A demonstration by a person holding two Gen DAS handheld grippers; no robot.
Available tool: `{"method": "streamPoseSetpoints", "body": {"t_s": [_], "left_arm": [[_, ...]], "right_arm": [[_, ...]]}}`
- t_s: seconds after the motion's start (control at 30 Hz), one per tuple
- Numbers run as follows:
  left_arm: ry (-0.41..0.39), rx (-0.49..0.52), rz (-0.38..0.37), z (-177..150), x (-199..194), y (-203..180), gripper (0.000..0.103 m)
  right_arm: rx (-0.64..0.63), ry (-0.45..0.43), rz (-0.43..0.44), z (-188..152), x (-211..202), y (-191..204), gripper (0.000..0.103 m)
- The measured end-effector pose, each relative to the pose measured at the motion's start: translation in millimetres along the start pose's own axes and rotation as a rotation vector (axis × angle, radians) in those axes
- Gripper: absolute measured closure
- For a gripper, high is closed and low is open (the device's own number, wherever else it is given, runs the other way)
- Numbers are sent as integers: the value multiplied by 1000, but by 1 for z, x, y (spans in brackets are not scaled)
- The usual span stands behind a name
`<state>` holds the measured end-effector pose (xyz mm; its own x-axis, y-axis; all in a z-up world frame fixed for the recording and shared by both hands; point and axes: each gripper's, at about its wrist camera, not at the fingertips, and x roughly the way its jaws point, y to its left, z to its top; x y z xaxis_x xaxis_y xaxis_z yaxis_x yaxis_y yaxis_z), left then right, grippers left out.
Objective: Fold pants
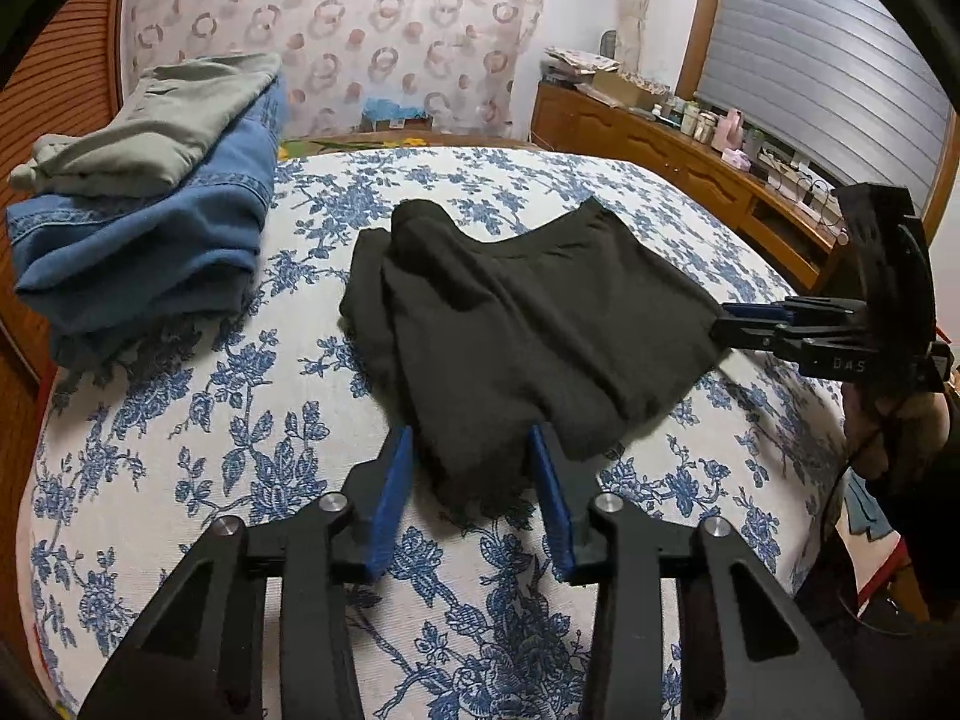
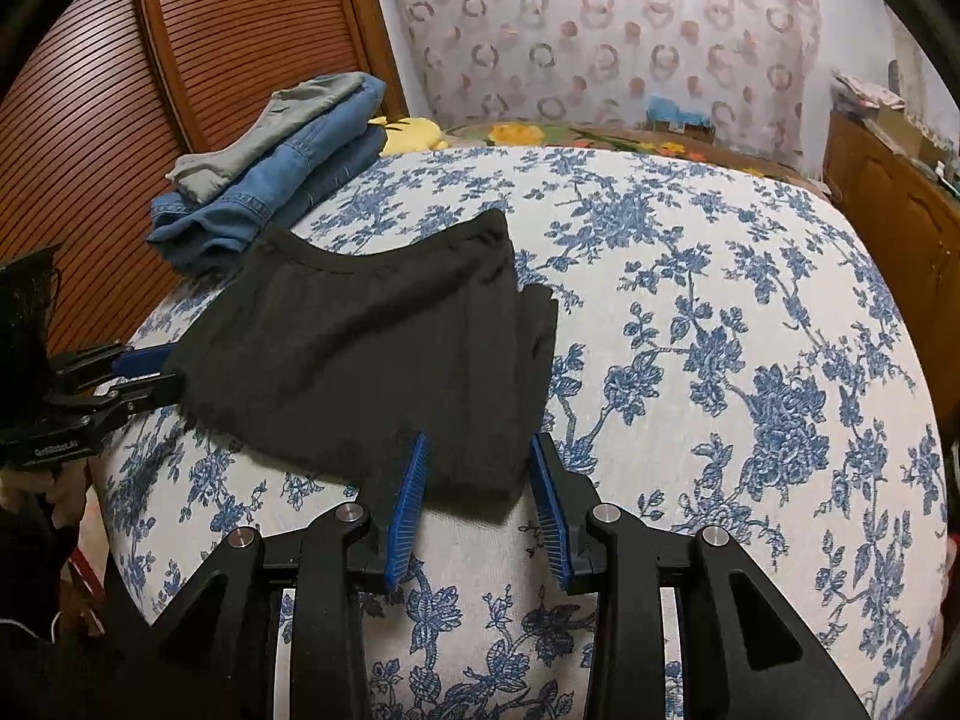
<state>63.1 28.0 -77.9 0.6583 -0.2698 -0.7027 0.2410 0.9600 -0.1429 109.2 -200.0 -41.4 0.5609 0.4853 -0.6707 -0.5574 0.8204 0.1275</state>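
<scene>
Through my left wrist camera, the black pants [image 1: 528,324] lie folded into a thick, uneven bundle on the blue-flowered bedspread [image 1: 180,450]. The cloth is matte and dark, with soft creases, layered edges showing at the left side and a fuzzy near corner. My left gripper [image 1: 472,468] stands parted on either side of that near corner; its blue pads [image 1: 393,486] do not press the cloth, so it is released. At the right, my right gripper [image 1: 729,324] reaches the bundle's far right corner, a hand [image 1: 894,426] behind it.

Through my right wrist camera, the same bundle [image 2: 384,354] sits on the bedspread [image 2: 720,300] with its waistband edge curving along the top and stacked layers on the right side. My right gripper [image 2: 478,462] straddles the near corner with pads apart, not clamping. My left gripper [image 2: 162,372] touches the left corner. Beyond, folded jeans [image 2: 264,204] carry a grey garment [image 2: 264,132].
</scene>
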Motion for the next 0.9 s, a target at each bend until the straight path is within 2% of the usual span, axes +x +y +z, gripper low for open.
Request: {"method": "streamPoseSetpoints", "body": {"t_s": [0.07, 0.1, 0.17, 0.2, 0.37, 0.83, 0.9], "left_arm": [[3, 4, -5, 0, 1, -2, 75], [1, 6, -6, 0, 1, -2, 85], [-14, 5, 0, 0, -2, -2, 92], [-29, 1, 2, 1, -6, -2, 93], [-70, 4, 6, 2, -27, -2, 94], [-55, 48, 12, -26, -60, -20, 94], [-47, 49, 18, -28, -60, -21, 91]], "right_arm": [[0, 6, -4, 0, 2, 0, 68], [-3, 4, -1, -1, 3, 1, 74], [-12, -2, 9, -2, 2, 1, 92], [-17, -13, 0, -2, 0, 2, 94], [-29, -50, 5, -6, -18, 8, 97], [-45, -67, 45, -41, -69, 29, 97], [-47, -62, 43, -45, -71, 31, 97]]}}
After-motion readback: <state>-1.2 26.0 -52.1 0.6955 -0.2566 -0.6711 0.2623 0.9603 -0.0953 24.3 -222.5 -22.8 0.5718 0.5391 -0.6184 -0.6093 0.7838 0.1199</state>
